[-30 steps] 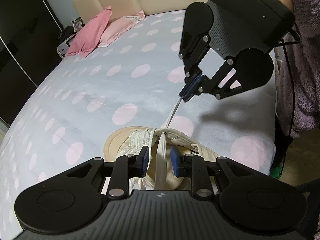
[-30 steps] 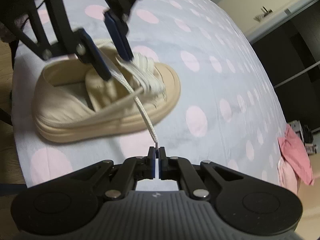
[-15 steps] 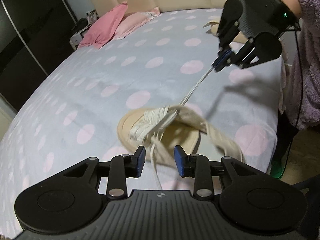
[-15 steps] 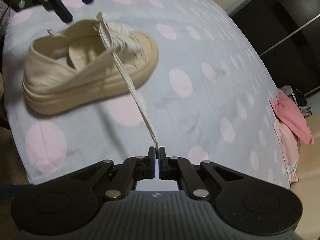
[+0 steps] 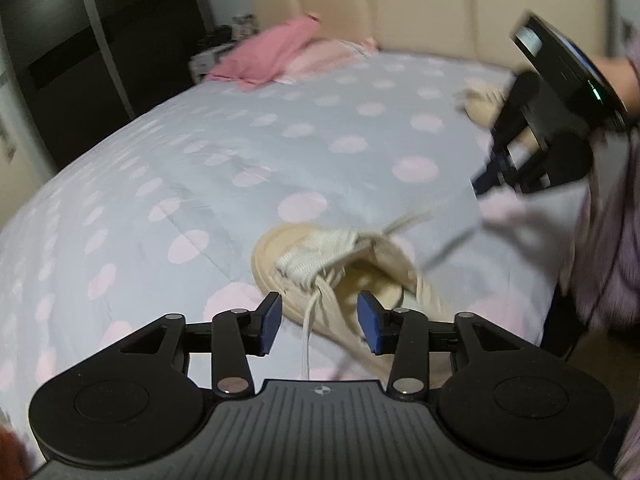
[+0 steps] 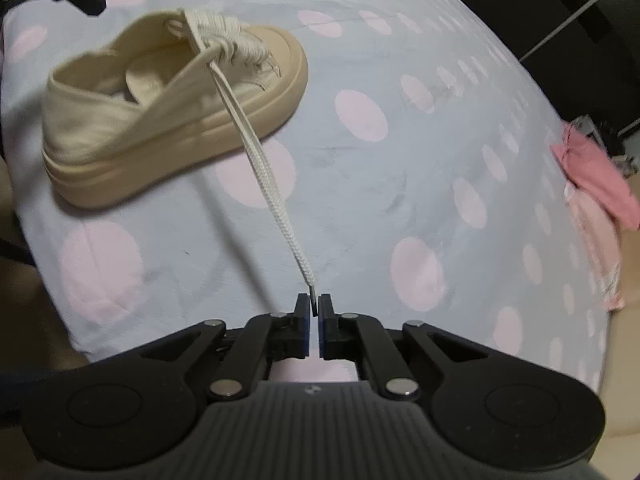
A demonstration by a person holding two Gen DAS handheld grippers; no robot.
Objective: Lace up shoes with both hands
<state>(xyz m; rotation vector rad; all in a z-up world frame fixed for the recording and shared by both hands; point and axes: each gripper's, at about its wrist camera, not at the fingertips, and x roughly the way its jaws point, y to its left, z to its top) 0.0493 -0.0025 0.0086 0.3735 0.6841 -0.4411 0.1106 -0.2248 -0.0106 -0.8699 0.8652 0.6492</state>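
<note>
1. The bed [image 6: 420, 128], under a grey cover with pink dots, carries everything; the beige shoe [image 6: 168, 108] lies on it near the edge, sole down, toe toward the pillows [image 5: 272, 56] in the left wrist view.
2. A second beige shoe [image 5: 482, 104] shows blurred farther up the bed, partly behind the right gripper; whether it is laced I cannot tell.
3. On the near shoe the lower rows of lacing [image 6: 236, 46] look threaded and bunched across the front, so most of the lacing seems done; no knot or bow shows, and tying appears to be what is left.
4. One lace end [image 6: 276, 196] runs taut from the top of the lacing to the right gripper [image 6: 314, 312], whose fingers are almost together and pinch the plastic tip; a thin gap between the pads suggests the grip is light.
5. The other lace end [image 5: 308, 332] hangs loose over the near side of the shoe, down between the fingers of the left gripper [image 5: 318, 322]. Those jaws are opening, the blue pads stand well apart and neither touches the lace.
6. Judging from this, one end is under tension and the other is free; the left gripper would need to take its end before any crossing or knotting.
</note>
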